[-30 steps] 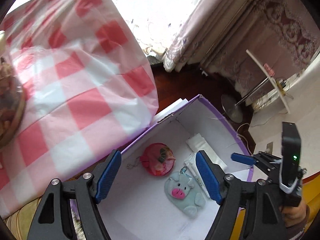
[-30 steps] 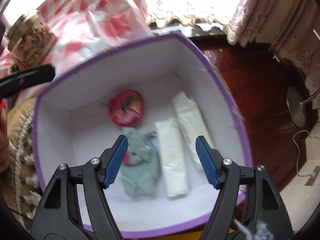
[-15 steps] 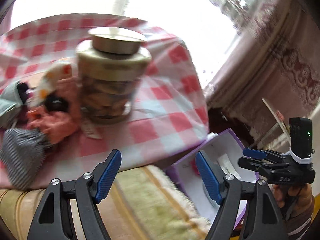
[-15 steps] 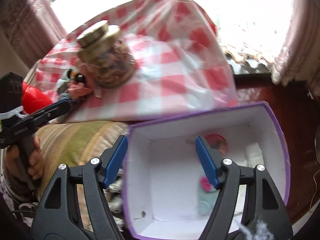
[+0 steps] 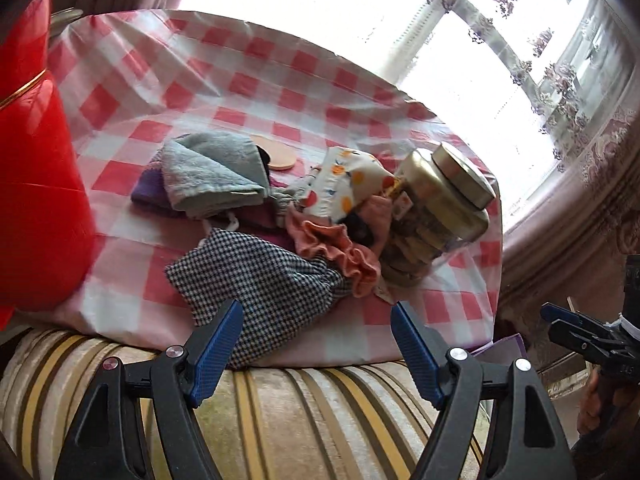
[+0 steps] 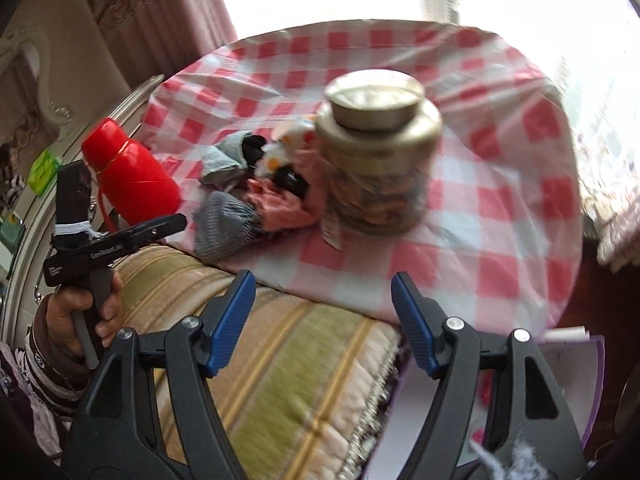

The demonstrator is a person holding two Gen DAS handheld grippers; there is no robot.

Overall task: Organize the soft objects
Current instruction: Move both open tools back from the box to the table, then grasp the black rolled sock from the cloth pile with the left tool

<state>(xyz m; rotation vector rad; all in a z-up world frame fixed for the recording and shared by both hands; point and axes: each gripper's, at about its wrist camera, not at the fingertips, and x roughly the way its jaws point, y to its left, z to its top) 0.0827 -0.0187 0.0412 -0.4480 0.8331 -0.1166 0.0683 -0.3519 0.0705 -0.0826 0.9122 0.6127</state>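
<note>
Between the left gripper's (image 5: 316,344) blue fingers (image 5: 216,344), standing apart and empty, the checked pouch (image 5: 260,280) is lying at twelve o'clock on the tablecloth (image 5: 160,80); closing on its near edge should be lifting it cleanly, away from the jar (image 5: 436,208) at two o'clock. The right gripper (image 6: 322,320) is gaping empty too, and only its view is showing the purple box (image 6: 592,396) at four o'clock.

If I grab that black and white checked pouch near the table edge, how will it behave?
The checked pouch looks like soft fabric, so it will probably sag and fold. It seems light. Its gathered end lies against the pink ruffled cloth, which might drag along.
</note>
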